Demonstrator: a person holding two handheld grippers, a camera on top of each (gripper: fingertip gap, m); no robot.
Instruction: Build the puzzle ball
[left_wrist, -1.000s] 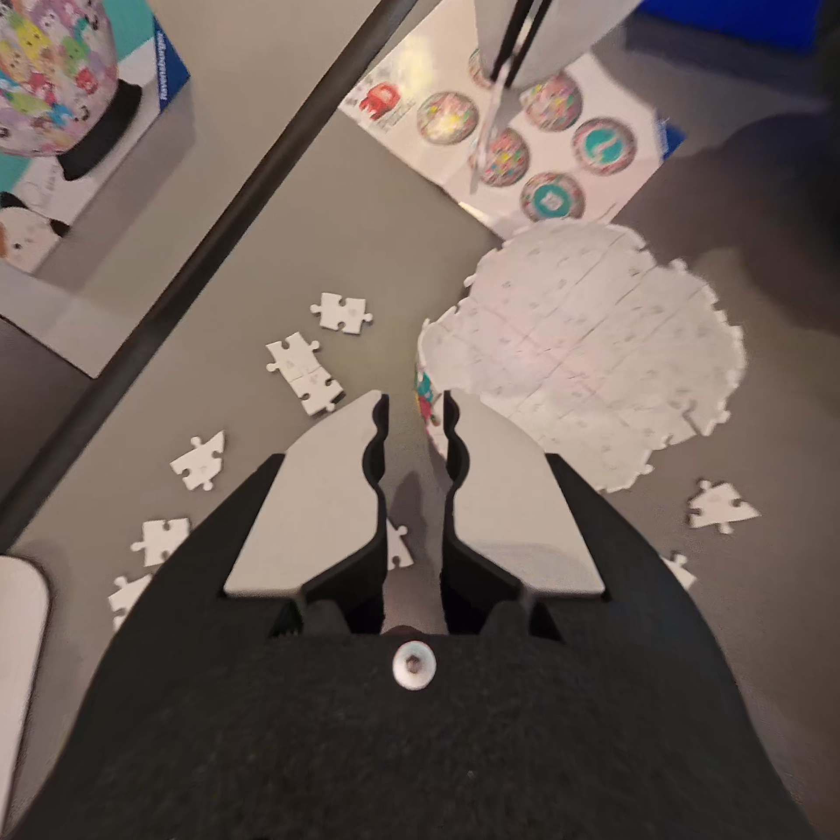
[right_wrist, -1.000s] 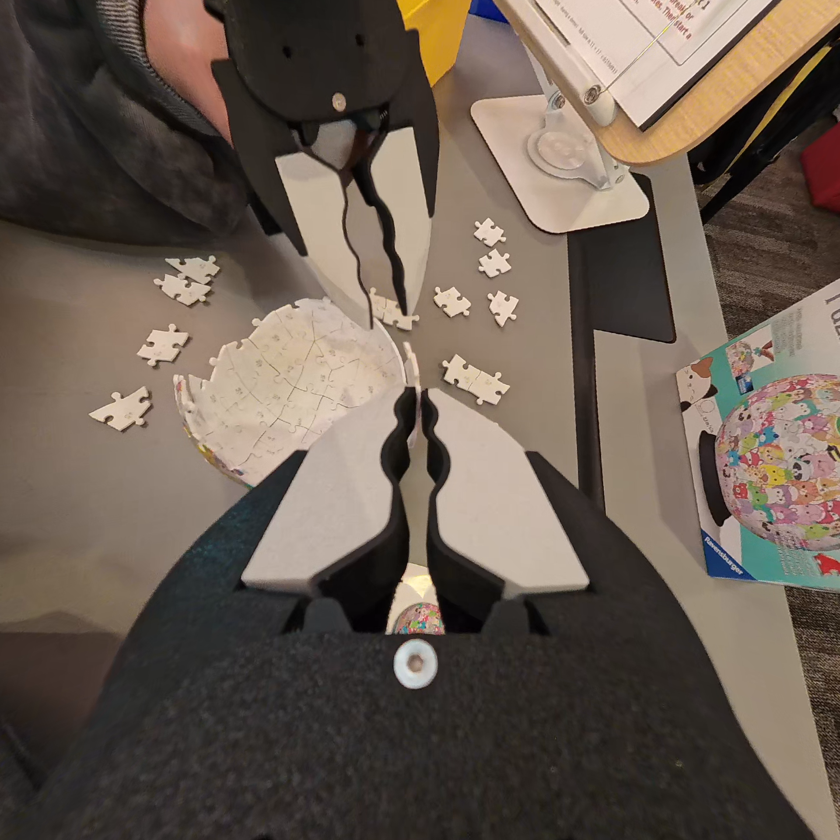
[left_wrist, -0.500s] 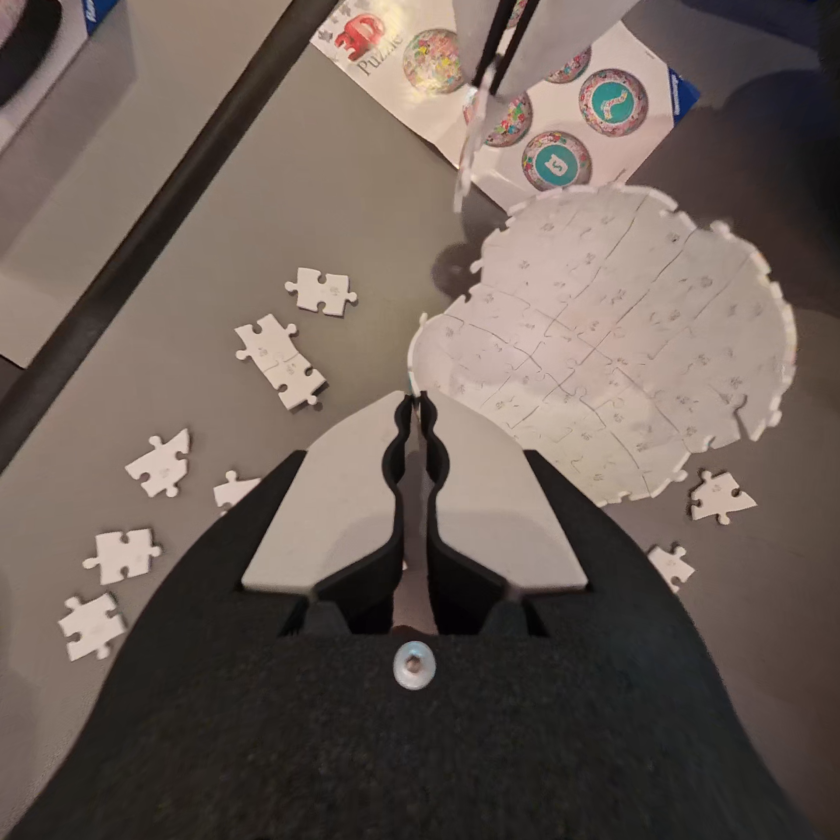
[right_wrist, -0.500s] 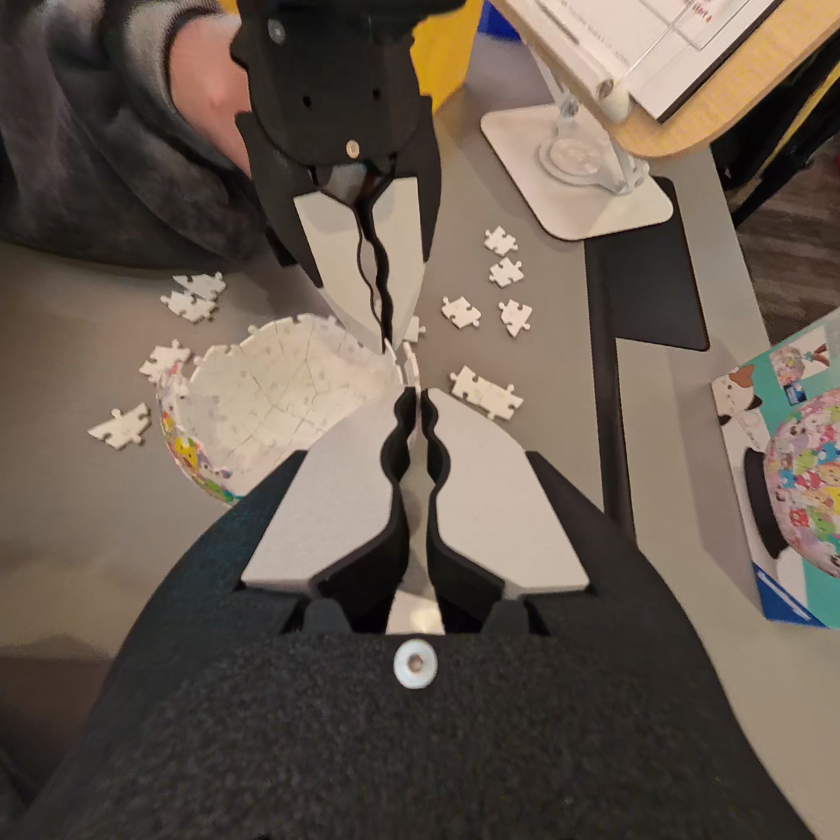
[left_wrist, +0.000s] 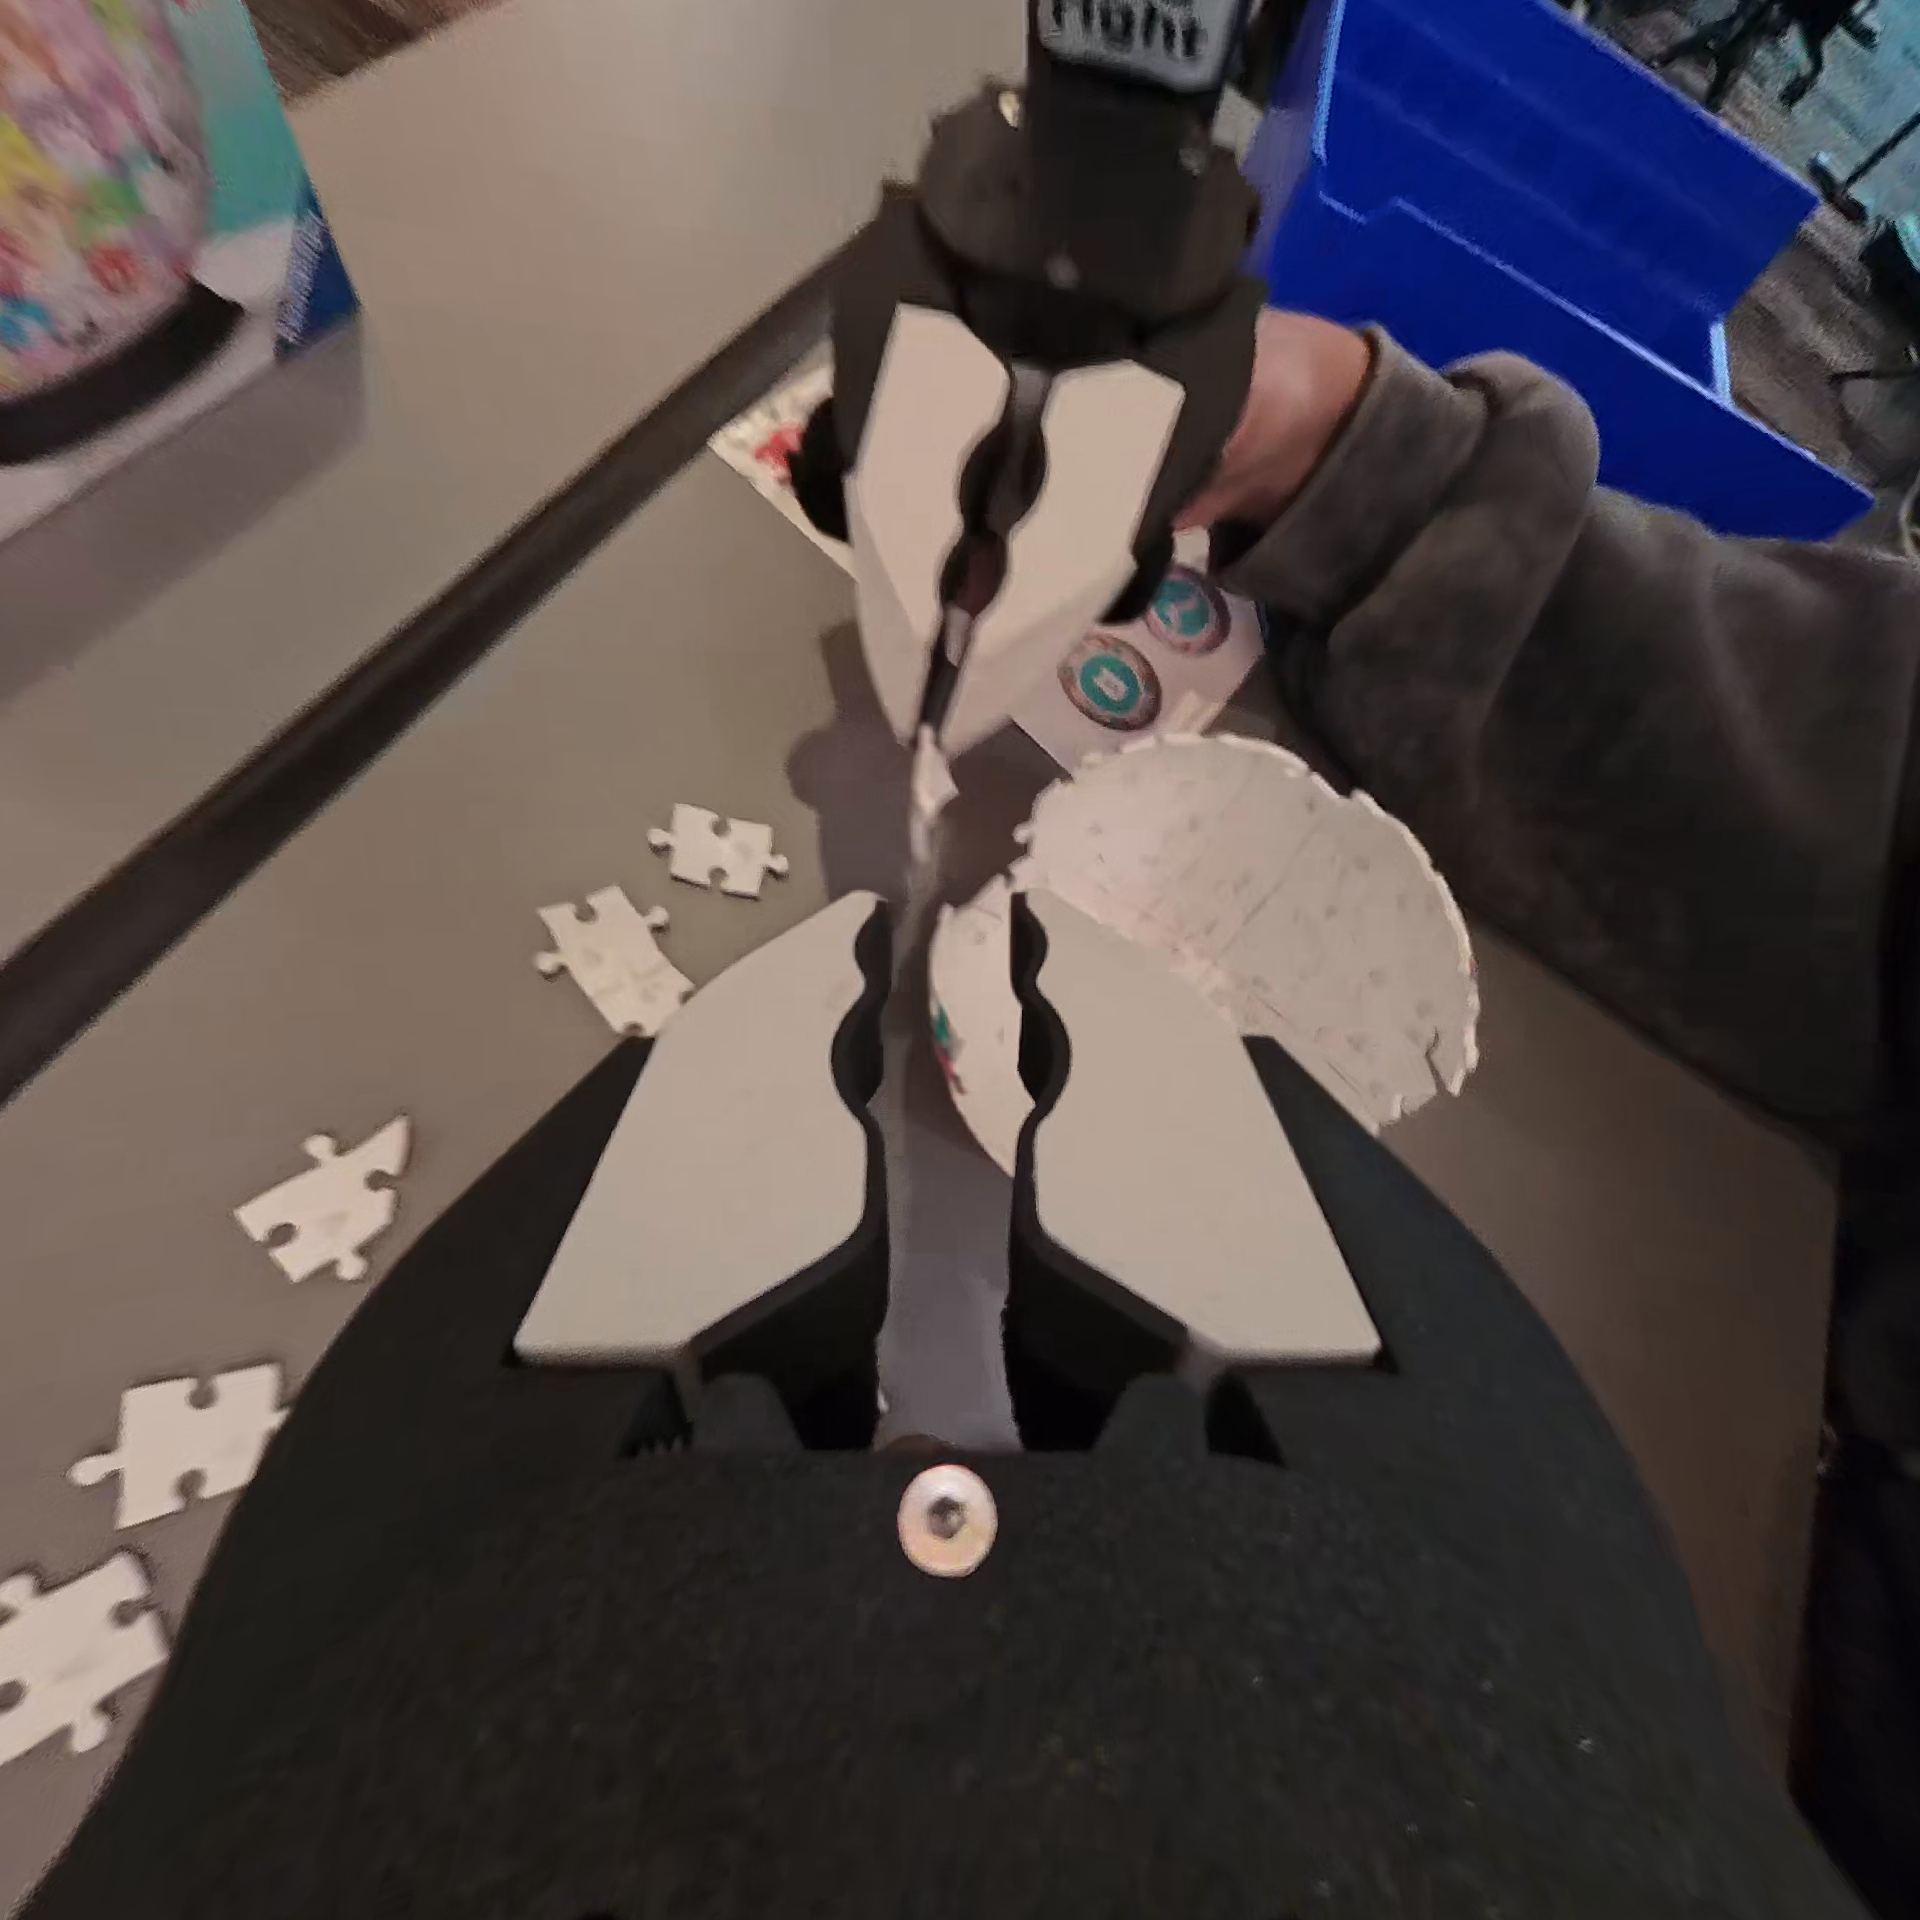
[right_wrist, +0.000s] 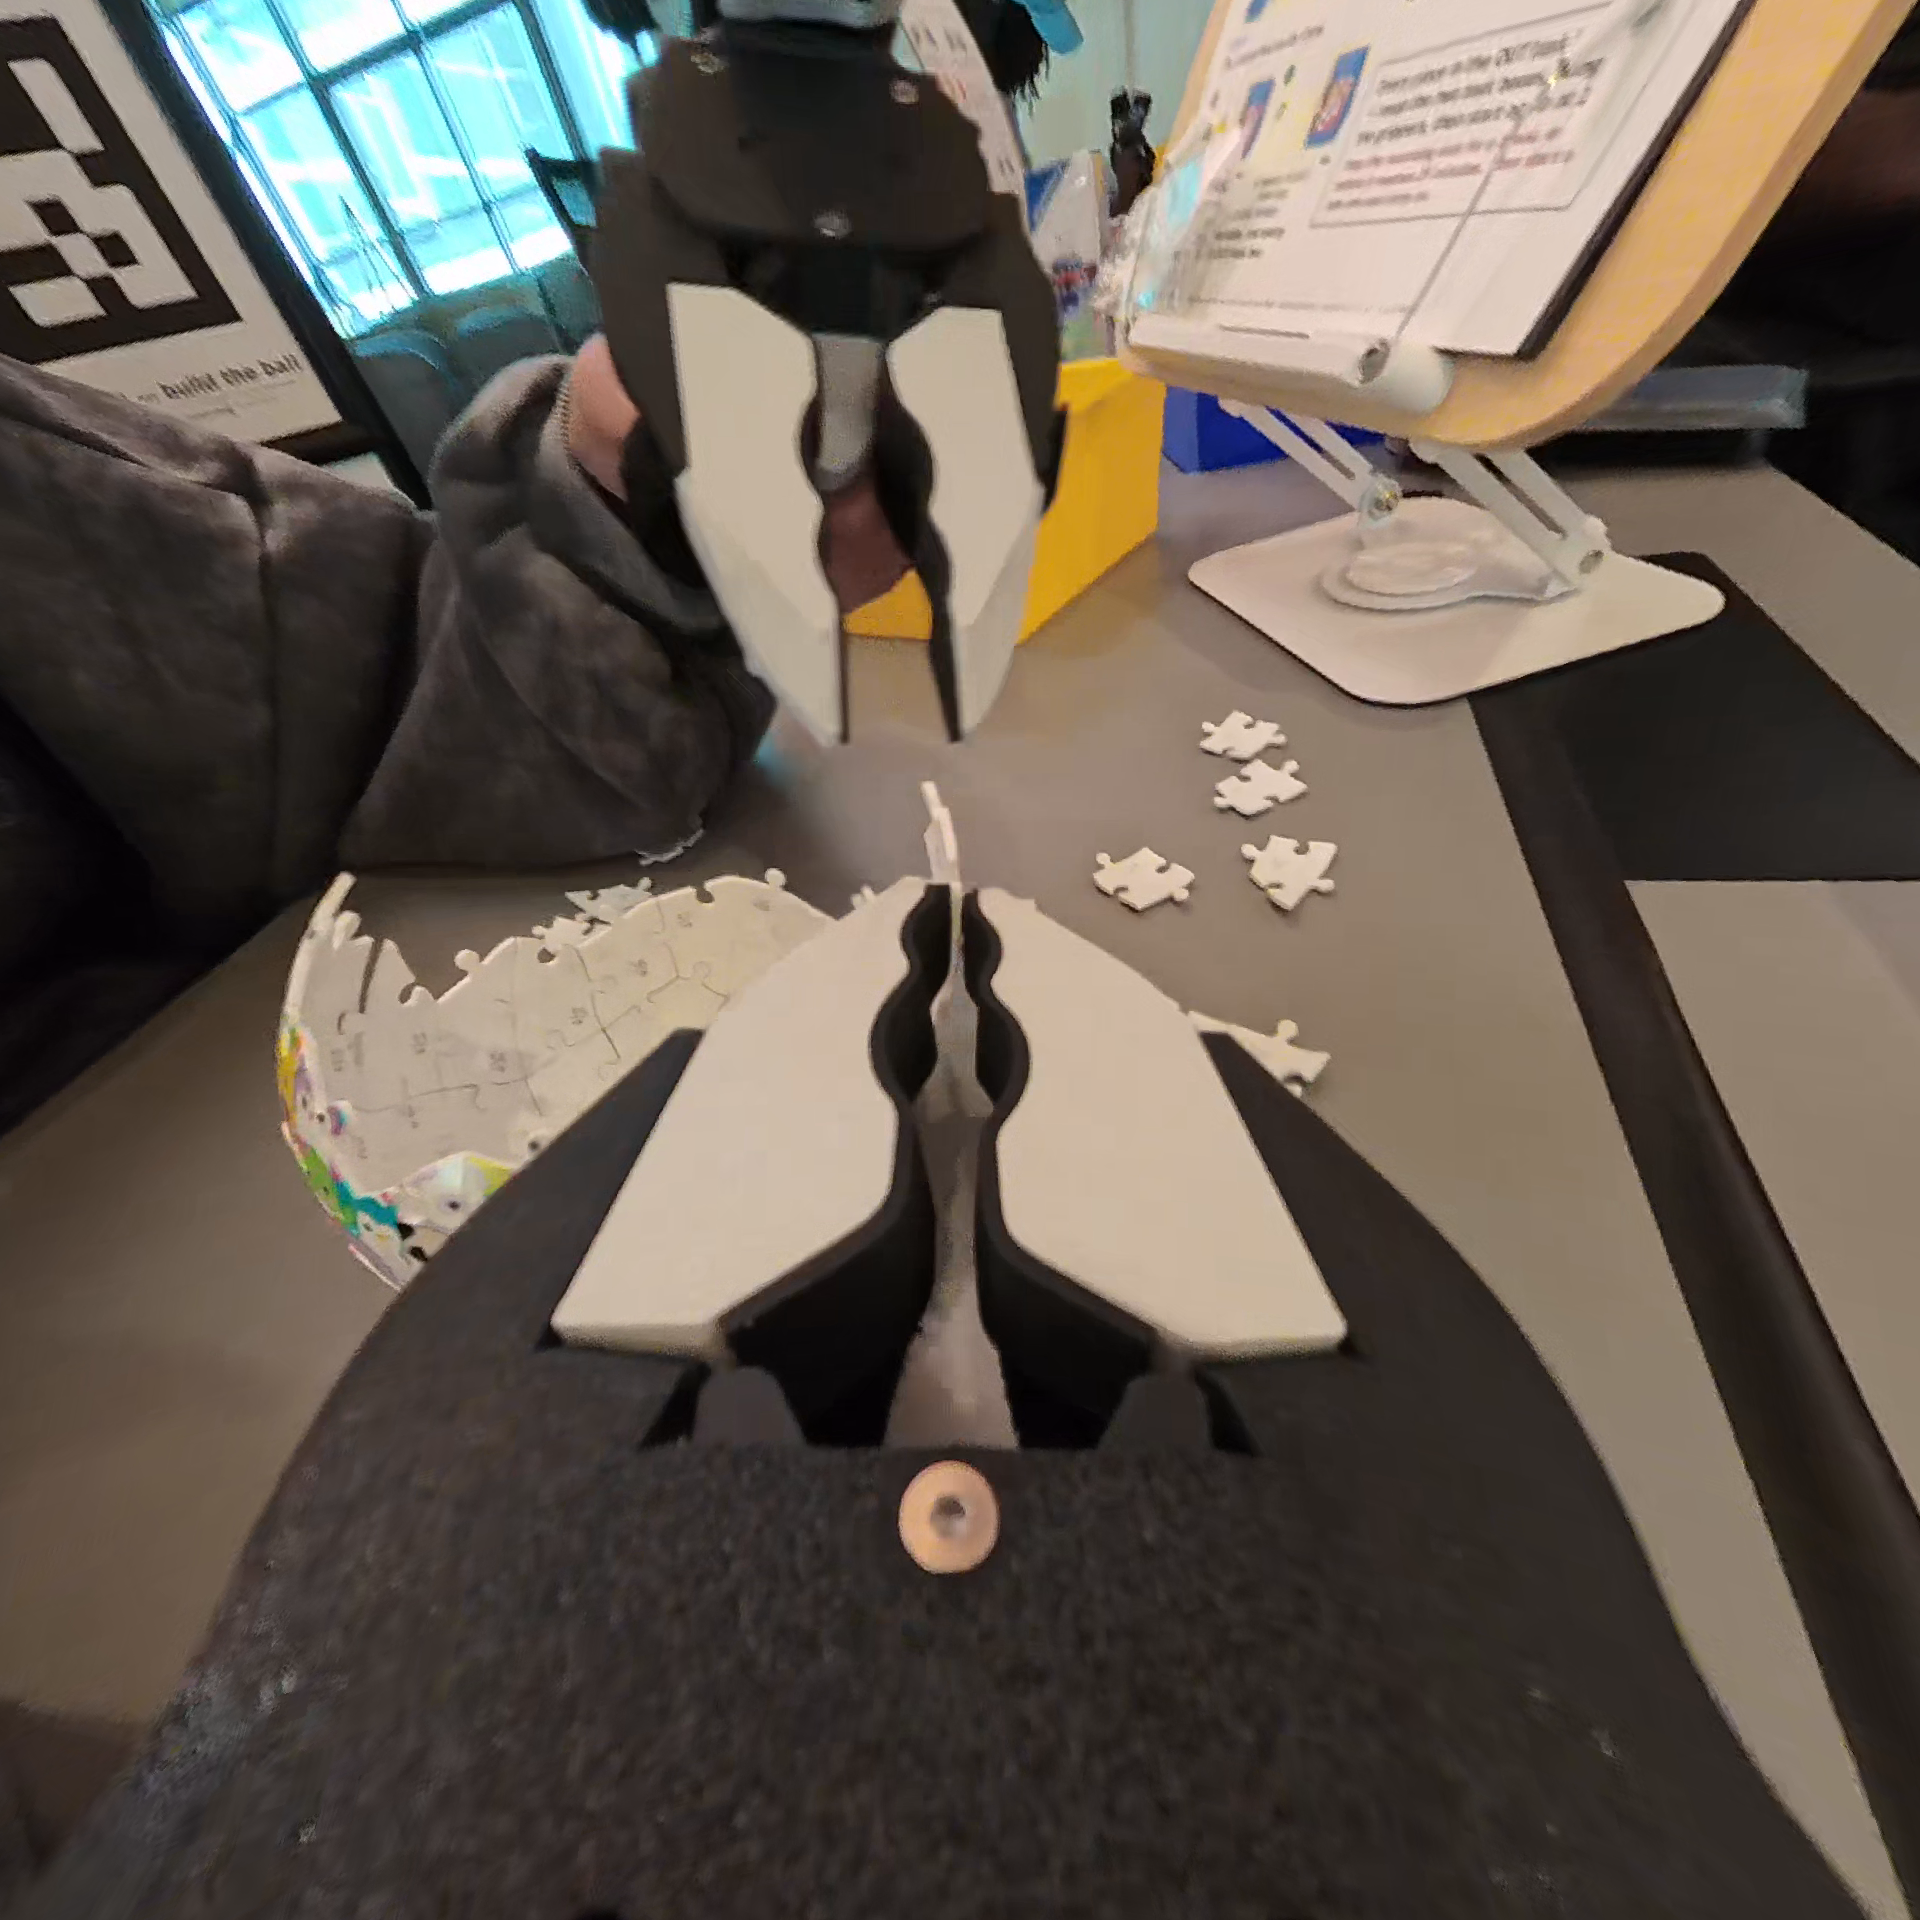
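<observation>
Here, half-built puzzle ball shell (right_wrist: 468, 1049) on grey table (right_wrist: 1351, 1091), open side up.

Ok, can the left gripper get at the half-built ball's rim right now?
Probably yes: the left gripper is open and empty, and the half-built ball's rim shows between its fingers. The right gripper, shut on a piece, hangs close beyond, not between them.

You've got printed lines on the page (right_wrist: 1455, 135) on the stand (right_wrist: 1455, 582), a caption along the black-and-white poster (right_wrist: 104, 208), tiny numbers inside the half ball (right_wrist: 468, 1049), a brand strip down the box (left_wrist: 301, 281), and a label (left_wrist: 1122, 31) atop your right gripper (left_wrist: 940, 717).
</observation>
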